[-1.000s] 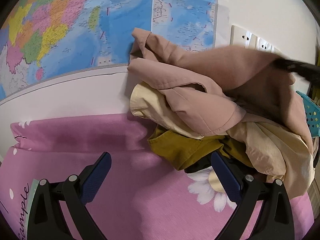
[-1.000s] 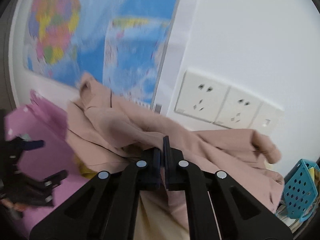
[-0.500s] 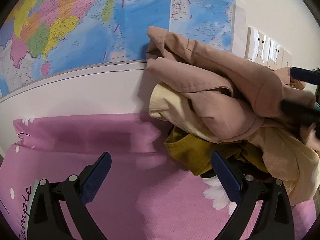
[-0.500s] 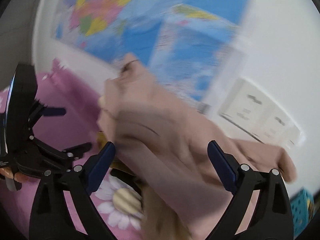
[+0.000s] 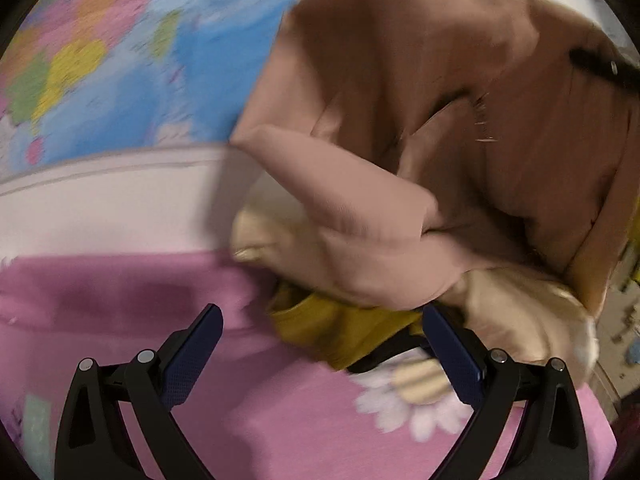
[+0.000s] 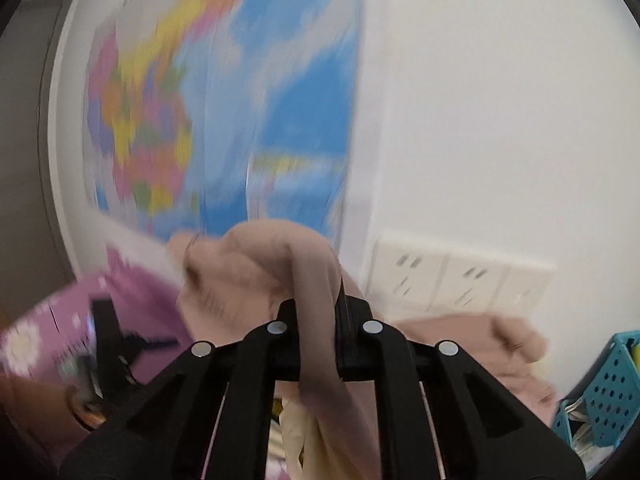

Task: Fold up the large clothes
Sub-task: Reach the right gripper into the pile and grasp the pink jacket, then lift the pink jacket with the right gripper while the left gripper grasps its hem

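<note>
**A:** Biggest thing first: your pink flower-print bedsheet (image 5: 280, 420) fills the bottom of the left wrist view, with the colourful wall map (image 5: 120, 60) behind it. On the sheet, up against the white wall, sits the pile. On top is the large dusty-pink fabric garment (image 5: 460, 120), and it's hoisted up off the heap on the right side. Under it you've got a cream-coloured garment (image 5: 520, 312) and a mustard-yellow garment (image 5: 340, 328).

**B:** What are your grippers doing?

**A:** Your right gripper (image 6: 318, 312) has its jaws closing, and a fold of the dusty-pink garment (image 6: 312, 280) is pinched between the pads, looping up over the fingertips. The rest hangs down between the black arms. Your left gripper (image 5: 320, 344) is spread wide with nothing between the blue pads. It's low over the sheet, pointing at the mustard edge of the pile.

**B:** Any bins or baskets?

**A:** One. There's a turquoise perforated plastic basket (image 6: 608, 392) at the far right of the right wrist view, next to the pile. Something pale and papery pokes out at its lower edge, but it's too blurry to say what. None of the clothes are in it.

**B:** Smaller stuff?

**A:** A row of white wall sockets (image 6: 460, 276) sits just above the pink fabric on the right.
</note>
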Action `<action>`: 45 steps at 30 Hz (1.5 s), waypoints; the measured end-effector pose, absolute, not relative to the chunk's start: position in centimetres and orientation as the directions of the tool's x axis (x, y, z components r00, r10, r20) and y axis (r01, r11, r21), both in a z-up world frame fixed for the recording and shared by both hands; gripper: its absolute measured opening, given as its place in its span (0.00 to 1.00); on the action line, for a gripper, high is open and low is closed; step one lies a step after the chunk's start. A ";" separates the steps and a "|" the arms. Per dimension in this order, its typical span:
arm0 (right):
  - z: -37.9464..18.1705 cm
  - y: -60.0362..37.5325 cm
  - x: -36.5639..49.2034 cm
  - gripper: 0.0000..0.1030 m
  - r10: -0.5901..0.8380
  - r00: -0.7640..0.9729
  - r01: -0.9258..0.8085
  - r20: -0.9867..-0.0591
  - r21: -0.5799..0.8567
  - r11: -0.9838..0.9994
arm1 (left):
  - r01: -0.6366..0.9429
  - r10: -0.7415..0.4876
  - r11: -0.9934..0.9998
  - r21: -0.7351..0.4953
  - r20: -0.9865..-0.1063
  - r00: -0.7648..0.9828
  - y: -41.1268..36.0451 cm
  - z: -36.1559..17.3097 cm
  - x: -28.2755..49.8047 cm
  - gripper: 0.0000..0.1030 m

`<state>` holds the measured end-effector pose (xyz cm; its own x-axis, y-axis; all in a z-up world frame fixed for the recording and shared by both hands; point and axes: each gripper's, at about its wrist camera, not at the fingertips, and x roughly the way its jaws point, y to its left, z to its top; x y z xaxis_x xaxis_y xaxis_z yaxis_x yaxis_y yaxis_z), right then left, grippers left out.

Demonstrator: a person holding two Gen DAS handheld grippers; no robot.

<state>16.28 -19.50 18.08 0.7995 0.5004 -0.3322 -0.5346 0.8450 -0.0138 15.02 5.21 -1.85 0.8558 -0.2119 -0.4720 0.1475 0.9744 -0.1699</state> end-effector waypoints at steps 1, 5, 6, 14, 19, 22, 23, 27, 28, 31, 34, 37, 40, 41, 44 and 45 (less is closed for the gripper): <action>19.5 -20.5 15.5 0.07 0.507 0.807 -0.532 -0.304 0.002 0.847 | 0.193 -0.257 0.964 -0.184 -0.447 0.857 5.0 -1.7 14.9 0.94; 22.5 -22.8 13.5 0.07 0.513 0.825 -0.523 -0.238 0.025 0.852 | 0.224 -0.271 0.961 -0.161 -0.392 0.879 4.2 -1.4 15.5 0.94; 22.9 -23.1 13.0 0.07 0.508 0.831 -0.518 -0.228 0.020 0.855 | 0.232 -0.275 0.961 -0.153 -0.385 0.881 3.8 -1.5 15.8 0.94; 23.3 -26.4 11.1 0.07 0.490 0.848 -0.485 -0.202 0.075 0.871 | 0.266 -0.259 0.964 -0.030 -0.352 0.900 1.0 0.6 17.1 0.11; 29.3 -28.4 5.1 0.06 0.493 0.868 -0.490 -0.064 0.054 0.870 | 0.295 -0.317 0.946 -0.136 -0.184 0.930 3.2 10.2 14.5 0.08; 33.5 -28.9 0.5 0.06 0.495 0.868 -0.496 0.036 0.009 0.868 | 0.291 -0.301 0.945 -0.150 -0.048 0.953 4.9 16.6 10.4 0.07; 34.9 -29.1 -1.5 0.06 0.492 0.868 -0.493 0.071 -0.010 0.870 | 0.290 -0.293 0.944 -0.157 0.002 0.956 5.8 18.8 8.5 0.07; 37.6 -29.2 -7.1 0.06 0.528 0.842 -0.531 0.114 -0.009 0.848 | 0.283 -0.269 0.949 -0.139 0.111 0.957 8.8 25.3 -0.1 0.07; 37.6 -29.1 -8.4 0.06 0.545 0.830 -0.549 0.115 -0.003 0.836 | 0.256 -0.242 0.959 -0.118 0.125 0.962 9.3 26.2 -2.3 0.07; 36.8 -28.5 -11.2 0.06 0.604 0.789 -0.609 0.111 0.021 0.793 | 0.188 -0.179 0.981 -0.056 0.128 0.975 11.5 27.6 -7.8 0.08; 35.2 -27.7 -13.2 0.06 0.684 0.724 -0.690 0.092 0.072 0.720 | 0.120 -0.120 0.993 -0.002 0.099 0.988 12.7 27.9 -13.0 0.08; 33.3 -26.3 -14.9 0.06 0.756 0.647 -0.762 0.100 0.111 0.638 | 0.045 -0.049 0.998 0.047 0.069 0.996 14.4 27.8 -17.6 0.08; 31.5 -24.2 -14.4 0.06 0.798 0.597 -0.800 0.088 0.145 0.582 | -0.056 0.051 0.990 0.132 0.038 0.998 15.5 27.6 -20.5 0.08; 30.9 -23.5 -13.6 0.06 0.808 0.584 -0.807 0.073 0.163 0.568 | -0.078 0.078 0.987 0.140 0.012 0.997 16.2 27.2 -20.7 0.08; 27.2 -19.9 -7.1 0.07 0.844 0.534 -0.798 -0.048 0.300 0.522 | -0.128 0.144 0.979 0.160 -0.090 0.985 17.8 24.7 -18.1 0.08; 25.9 -18.5 -5.1 0.07 0.845 0.527 -0.783 -0.093 0.333 0.525 | -0.143 0.165 0.977 0.160 -0.135 0.977 18.5 23.5 -16.4 0.09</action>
<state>-5.07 -18.53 25.86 0.5267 0.8450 -0.0925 -0.7833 0.5248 0.3332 -16.43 18.45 23.49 0.9769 0.1655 -0.1355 -0.1432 0.9766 0.1603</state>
